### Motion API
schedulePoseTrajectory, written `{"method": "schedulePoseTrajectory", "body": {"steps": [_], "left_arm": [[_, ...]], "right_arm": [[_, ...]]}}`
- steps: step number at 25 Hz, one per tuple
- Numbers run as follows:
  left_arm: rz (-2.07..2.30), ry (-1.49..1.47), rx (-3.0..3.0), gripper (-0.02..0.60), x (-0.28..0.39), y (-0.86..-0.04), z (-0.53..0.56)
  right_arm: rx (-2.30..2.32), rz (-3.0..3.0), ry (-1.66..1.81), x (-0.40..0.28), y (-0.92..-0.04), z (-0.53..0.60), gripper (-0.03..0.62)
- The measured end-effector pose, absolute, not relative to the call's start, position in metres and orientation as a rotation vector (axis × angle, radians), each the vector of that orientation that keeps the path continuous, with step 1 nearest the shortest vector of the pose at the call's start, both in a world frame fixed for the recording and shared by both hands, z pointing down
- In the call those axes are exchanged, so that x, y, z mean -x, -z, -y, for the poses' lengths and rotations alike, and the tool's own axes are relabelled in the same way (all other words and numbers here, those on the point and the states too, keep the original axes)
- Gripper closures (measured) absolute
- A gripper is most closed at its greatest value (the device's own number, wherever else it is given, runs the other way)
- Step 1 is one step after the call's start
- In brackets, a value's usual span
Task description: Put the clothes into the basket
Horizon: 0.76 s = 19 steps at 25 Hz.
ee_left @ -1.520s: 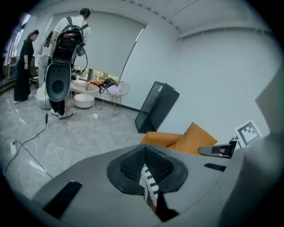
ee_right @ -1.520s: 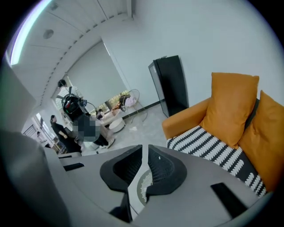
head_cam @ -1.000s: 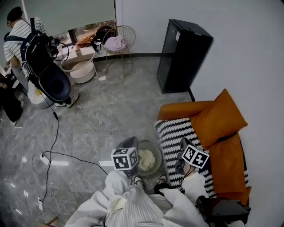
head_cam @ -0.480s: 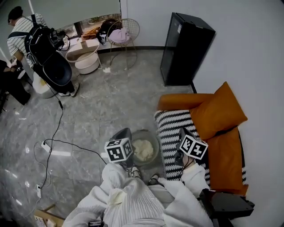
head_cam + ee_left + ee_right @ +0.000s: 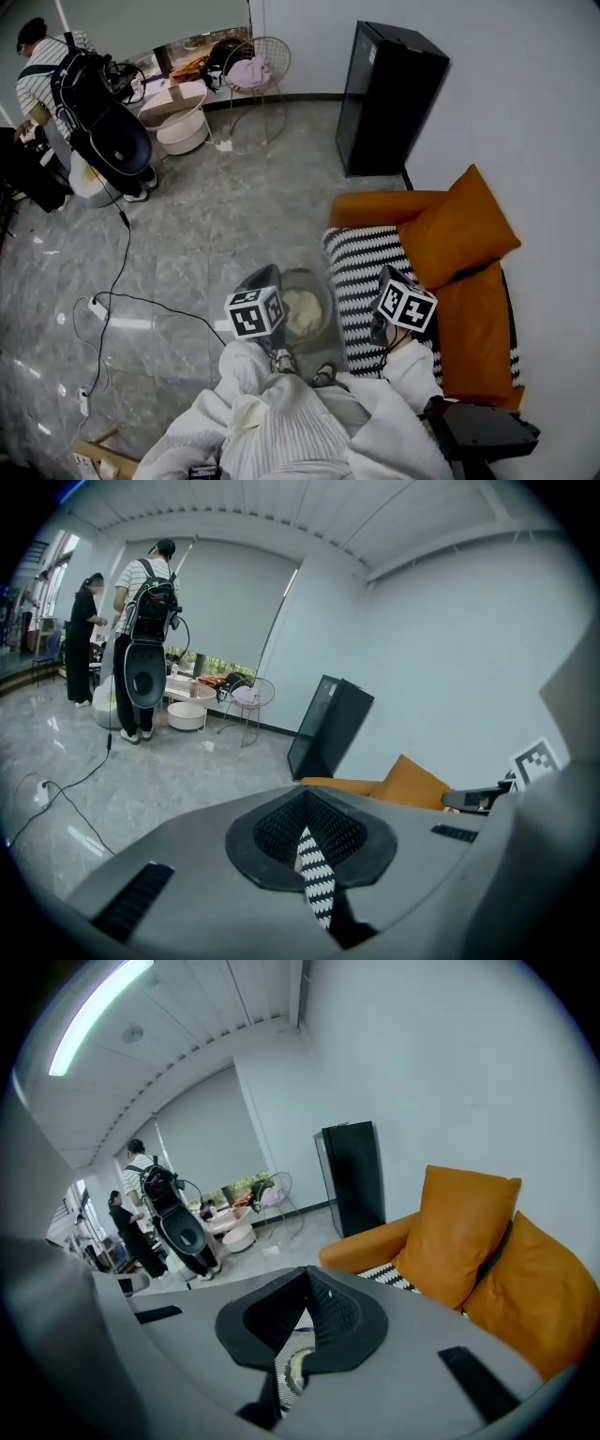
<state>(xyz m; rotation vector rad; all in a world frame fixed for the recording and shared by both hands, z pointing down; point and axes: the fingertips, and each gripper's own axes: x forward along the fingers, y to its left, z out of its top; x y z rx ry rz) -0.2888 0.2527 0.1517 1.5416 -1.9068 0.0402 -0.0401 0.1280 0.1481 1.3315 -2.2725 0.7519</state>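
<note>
My left gripper point(image 5: 303, 834) and right gripper point(image 5: 300, 1324) are both clamped on the striped cloth point(image 5: 361, 272), probably so it lifts spread out. It lies on the sofa point(image 5: 478, 328), just right of the basket point(image 5: 327, 298).

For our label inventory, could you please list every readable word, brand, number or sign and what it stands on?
No text is readable.
The two marker cubes carry only square patterns.
The small pale sticker on the black cabinet is too small to read.
</note>
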Motion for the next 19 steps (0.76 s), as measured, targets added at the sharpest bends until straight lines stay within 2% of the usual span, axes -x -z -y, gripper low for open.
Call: {"method": "schedulePoseTrajectory", "body": {"steps": [19], "left_arm": [[1.882,-0.071,-1.589,0.581,0.265,-0.151,-0.237]], "right_arm": [[-1.300,2.278,-0.744,0.035,-0.150,-0.124,0.571]]}}
